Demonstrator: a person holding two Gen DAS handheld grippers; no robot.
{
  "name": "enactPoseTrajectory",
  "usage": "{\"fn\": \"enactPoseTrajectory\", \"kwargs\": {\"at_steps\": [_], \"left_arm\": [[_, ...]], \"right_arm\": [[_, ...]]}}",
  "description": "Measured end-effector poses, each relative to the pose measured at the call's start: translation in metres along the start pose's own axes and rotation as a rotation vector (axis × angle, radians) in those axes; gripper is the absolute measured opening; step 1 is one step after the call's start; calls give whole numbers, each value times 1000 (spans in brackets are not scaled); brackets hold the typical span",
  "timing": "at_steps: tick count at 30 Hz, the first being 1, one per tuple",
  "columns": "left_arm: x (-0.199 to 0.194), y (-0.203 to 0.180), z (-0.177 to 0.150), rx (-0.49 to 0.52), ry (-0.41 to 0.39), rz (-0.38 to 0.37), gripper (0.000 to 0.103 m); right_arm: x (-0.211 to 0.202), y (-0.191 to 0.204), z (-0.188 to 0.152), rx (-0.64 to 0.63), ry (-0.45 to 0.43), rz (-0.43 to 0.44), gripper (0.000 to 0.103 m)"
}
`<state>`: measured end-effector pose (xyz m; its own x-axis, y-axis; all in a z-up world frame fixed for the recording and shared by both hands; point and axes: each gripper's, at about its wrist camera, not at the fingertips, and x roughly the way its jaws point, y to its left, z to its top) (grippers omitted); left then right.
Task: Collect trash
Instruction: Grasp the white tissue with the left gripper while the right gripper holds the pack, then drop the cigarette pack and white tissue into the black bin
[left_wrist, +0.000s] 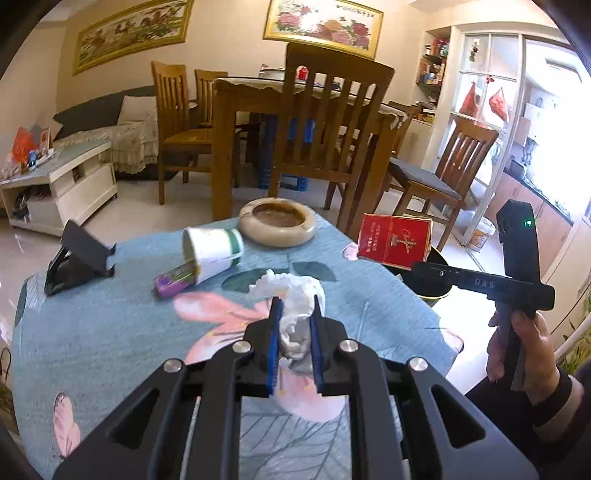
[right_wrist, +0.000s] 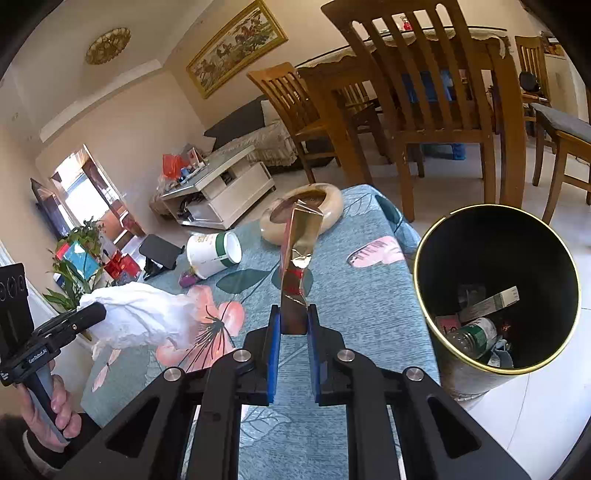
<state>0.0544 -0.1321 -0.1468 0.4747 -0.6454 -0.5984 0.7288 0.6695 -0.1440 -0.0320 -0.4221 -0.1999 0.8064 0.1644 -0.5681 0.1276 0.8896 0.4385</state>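
Note:
My left gripper (left_wrist: 295, 306) is shut on a crumpled white tissue (left_wrist: 295, 295) and holds it above the blue flowered tablecloth (left_wrist: 110, 332); the tissue also shows in the right wrist view (right_wrist: 136, 314). My right gripper (right_wrist: 293, 312) is shut on a flattened red cigarette pack (right_wrist: 295, 266), seen edge-on, also in the left wrist view (left_wrist: 393, 240). It is held over the table edge, left of a black bin with a gold rim (right_wrist: 495, 295) that holds several pieces of trash. A tipped white cup (left_wrist: 212, 251) and a purple lighter (left_wrist: 173, 280) lie on the table.
A stone ashtray (left_wrist: 277, 221) sits at the table's far edge. A black phone stand (left_wrist: 77, 254) stands at the left. Wooden chairs (left_wrist: 332, 122) and a dining table stand beyond. The bin stands on the floor by the table's right side.

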Motion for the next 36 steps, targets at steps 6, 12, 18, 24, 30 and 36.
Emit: {"fn": "enactPoseTrajectory", "kwargs": {"at_steps": [6, 12, 18, 24, 30, 36], "left_arm": [[15, -23, 13, 46, -4, 52, 16], [29, -37, 23, 52, -1, 133, 13], [35, -45, 28, 59, -6, 169, 11], [41, -54, 31, 78, -3, 172, 11], [49, -68, 36, 103, -1, 164, 11], [62, -87, 46, 130, -1, 140, 12]], "right_arm": [[-7, -5, 0, 8, -11, 0, 14], [-20, -21, 6, 42, -47, -23, 14], [-41, -49, 21, 84, -104, -75, 14], [-51, -86, 52, 76, -127, -229, 14], [-30, -119, 48, 124, -48, -283, 14], [-31, -124, 49, 110, -44, -357, 14]]}}
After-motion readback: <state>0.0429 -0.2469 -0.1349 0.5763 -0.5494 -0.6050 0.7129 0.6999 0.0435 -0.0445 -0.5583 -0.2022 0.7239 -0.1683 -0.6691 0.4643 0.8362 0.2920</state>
